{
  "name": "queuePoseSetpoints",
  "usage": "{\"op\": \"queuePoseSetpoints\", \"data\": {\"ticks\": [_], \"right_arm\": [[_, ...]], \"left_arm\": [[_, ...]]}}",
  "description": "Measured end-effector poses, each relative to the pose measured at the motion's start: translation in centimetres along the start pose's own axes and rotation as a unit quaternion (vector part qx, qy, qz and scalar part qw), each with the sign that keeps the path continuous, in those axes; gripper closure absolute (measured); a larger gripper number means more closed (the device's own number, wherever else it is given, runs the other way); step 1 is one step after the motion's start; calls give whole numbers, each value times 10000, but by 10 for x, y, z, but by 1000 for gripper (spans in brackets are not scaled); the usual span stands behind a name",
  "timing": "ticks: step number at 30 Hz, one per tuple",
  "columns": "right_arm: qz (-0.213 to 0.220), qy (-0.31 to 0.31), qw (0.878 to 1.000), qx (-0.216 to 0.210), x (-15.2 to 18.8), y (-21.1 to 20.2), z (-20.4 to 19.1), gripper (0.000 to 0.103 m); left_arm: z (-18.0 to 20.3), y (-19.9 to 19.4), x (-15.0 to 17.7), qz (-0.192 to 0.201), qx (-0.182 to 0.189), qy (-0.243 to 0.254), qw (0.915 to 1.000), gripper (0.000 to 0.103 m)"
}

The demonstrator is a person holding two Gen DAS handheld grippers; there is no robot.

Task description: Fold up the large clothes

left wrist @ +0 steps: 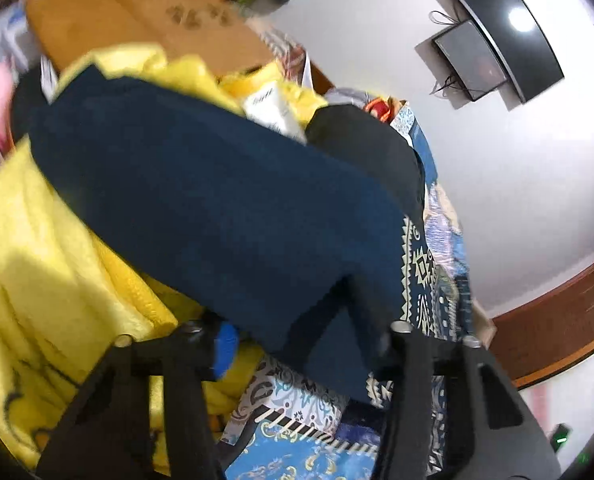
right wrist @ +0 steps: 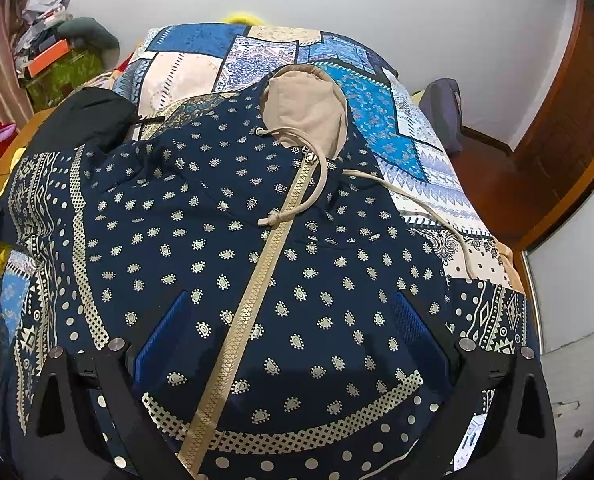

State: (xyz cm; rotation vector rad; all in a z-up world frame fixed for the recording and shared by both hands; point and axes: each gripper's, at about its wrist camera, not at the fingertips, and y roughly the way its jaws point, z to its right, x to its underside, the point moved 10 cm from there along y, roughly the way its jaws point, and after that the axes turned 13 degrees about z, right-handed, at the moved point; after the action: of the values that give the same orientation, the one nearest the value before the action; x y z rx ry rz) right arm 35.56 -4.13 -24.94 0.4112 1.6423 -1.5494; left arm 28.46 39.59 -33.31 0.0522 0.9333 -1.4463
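Hovering my right gripper [right wrist: 293, 344] spread over the hoodie [right wrist: 225, 248] on the bed [right wrist: 413, 136]; left gripper [left wrist: 305, 344] spread around its navy sleeve [left wrist: 217, 184].

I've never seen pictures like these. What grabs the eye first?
The navy patterned hoodie fills the right view, spread on a blue patchwork bedspread, its beige zipper running down the middle and its tan hood lining at the top. In the left view, a bright yellow blanket lies beside dark blue fabric.
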Motion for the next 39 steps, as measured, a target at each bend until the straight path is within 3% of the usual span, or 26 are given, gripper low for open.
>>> {"op": "queuePoseSetpoints", "data": {"ticks": [2,4,9,14,18,22,28,32,35,39], "right_arm": [[4,11,10000,-2,-1,-1,0,4],[52,29,10000,-17,-3,-5,0,4],[284,14,9996,7,-13,-20,5,4],[520,99,9986,77,-21,-34,19,4],[643,312,9974,93,-22,-44,34,4],[733,481,9961,110,-21,-52,51,4],[846,658,9941,183,-18,-64,73,4],[833,726,9936,233,-11,-68,85,4],[784,739,9938,274,-4,-69,93,4],[731,640,9946,353,3,-69,99,4]], "left_arm": [[10,-3,-6,146,-86,265,9995,84],[22,-7,-19,287,-208,518,9980,92],[66,-30,-43,577,113,939,9938,93],[154,-50,-54,734,729,1579,9820,96],[228,-53,-37,609,1278,1932,9709,96],[296,-46,9,230,1801,2377,9542,96],[353,-26,133,-849,2082,3475,9103,96],[354,-10,217,-1663,2003,3975,8799,96],[341,1,276,-2266,1812,4350,8524,96],[319,0,320,-2641,1600,4537,8360,96]]}}
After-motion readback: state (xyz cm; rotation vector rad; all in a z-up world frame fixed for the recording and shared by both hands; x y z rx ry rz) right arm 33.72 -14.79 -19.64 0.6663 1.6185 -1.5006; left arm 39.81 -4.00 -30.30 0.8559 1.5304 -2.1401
